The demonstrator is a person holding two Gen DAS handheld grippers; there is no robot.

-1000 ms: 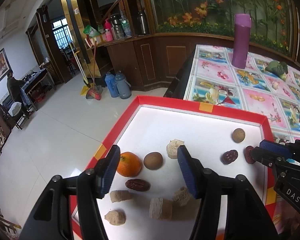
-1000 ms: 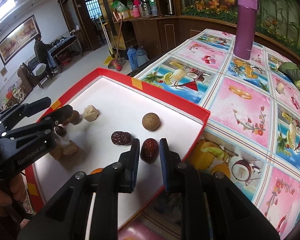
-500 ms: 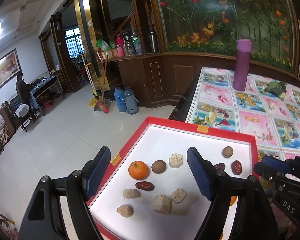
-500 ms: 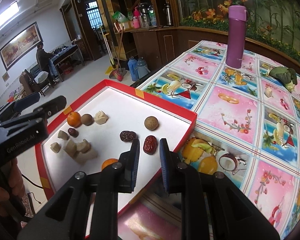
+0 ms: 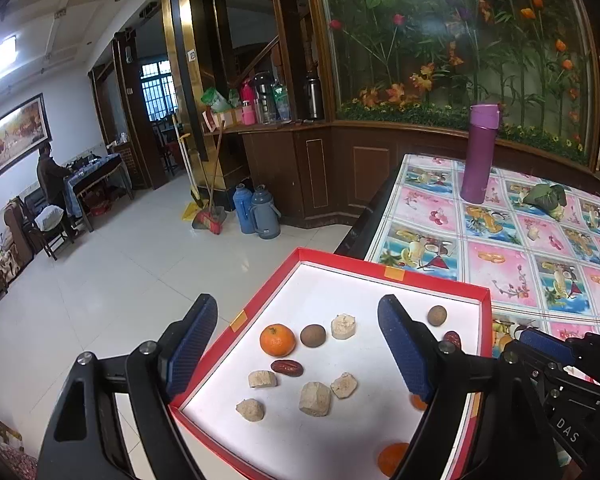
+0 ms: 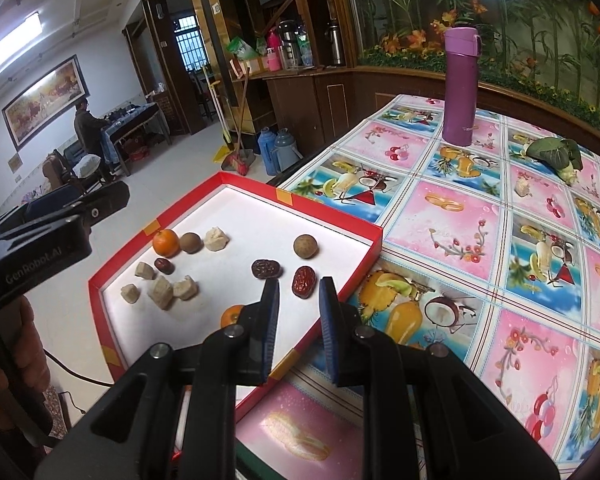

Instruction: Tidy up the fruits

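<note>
A red tray [image 5: 340,266] with a white floor [image 6: 256,216] holds an orange mandarin [image 5: 277,339], a brown longan [image 5: 312,335], a red date [image 5: 287,367] and several beige chunks [image 5: 315,399]. A second longan [image 6: 305,246], a dark date [image 6: 265,269] and a red date [image 6: 303,281] lie near the tray's right side. My left gripper [image 5: 296,354] is open and empty, high above the tray. My right gripper [image 6: 299,328] is open by a narrow gap and empty, above the tray's near right corner, apart from the red date. A second mandarin [image 6: 231,315] is partly hidden behind its left finger.
The tray overhangs the edge of a table with a fruit-pattern cloth [image 6: 480,240]. A purple flask [image 6: 460,86] and a green leaf bundle [image 6: 554,152] stand at the table's far end. Tiled floor [image 5: 112,272] lies to the left.
Both grippers have risen and pulled back from the tray. The right gripper has let go of the red date, which now lies on the tray floor. The left jaws stay open.
</note>
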